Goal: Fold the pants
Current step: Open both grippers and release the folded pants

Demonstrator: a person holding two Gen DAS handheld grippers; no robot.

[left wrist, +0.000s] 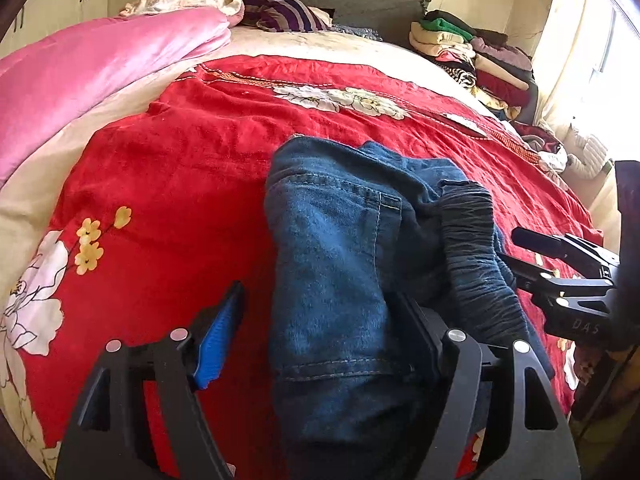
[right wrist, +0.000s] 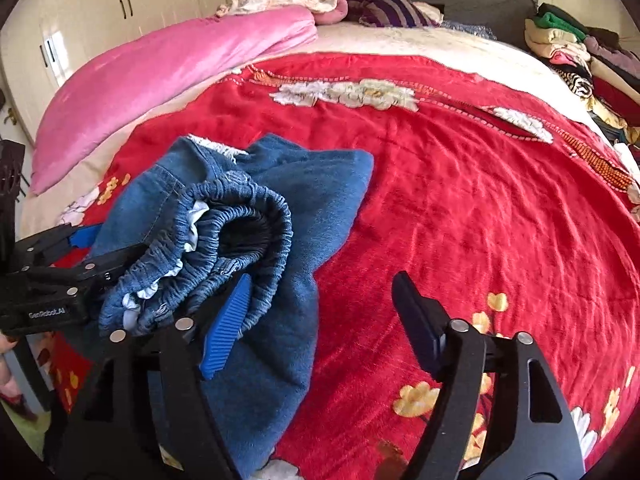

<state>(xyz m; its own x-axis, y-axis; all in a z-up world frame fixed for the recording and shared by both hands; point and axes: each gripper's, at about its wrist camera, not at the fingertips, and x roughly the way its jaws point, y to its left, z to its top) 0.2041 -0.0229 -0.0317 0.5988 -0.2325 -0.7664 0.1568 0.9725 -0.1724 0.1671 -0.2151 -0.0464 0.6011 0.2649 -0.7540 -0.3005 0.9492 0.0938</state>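
A wide bed [right wrist: 420,46] carries everything here, spread with a red flowered blanket [right wrist: 480,200] that covers most of its middle and near end. A pink quilt [right wrist: 168,68] lies bunched along the bed's left edge, and a stack of folded clothes [left wrist: 476,52] sits at the far right corner by the headboard. The pants [left wrist: 340,264], blue denim with a gathered elastic waistband [right wrist: 236,216], lie in a rumpled heap on the blanket near the bed's near edge, towards its left side; the legs look doubled over one another and the waistband is curled up on top, not laid flat. The left claw [left wrist: 320,320] stands wide, its blue-padded finger on bare blanket and the other tucked against or under the denim, so the cloth lies between the two fingers but is not pinched. The right claw [right wrist: 320,312] is wide as well, one finger touching the waistband folds and the other over bare blanket. By my reading the fold is only partly made and the step in hand is taking hold of the waist end. The next move seems to call for both claws to close on the waistband, well apart from each other, then lift and draw it out so the cloth spreads flat before it is doubled again.
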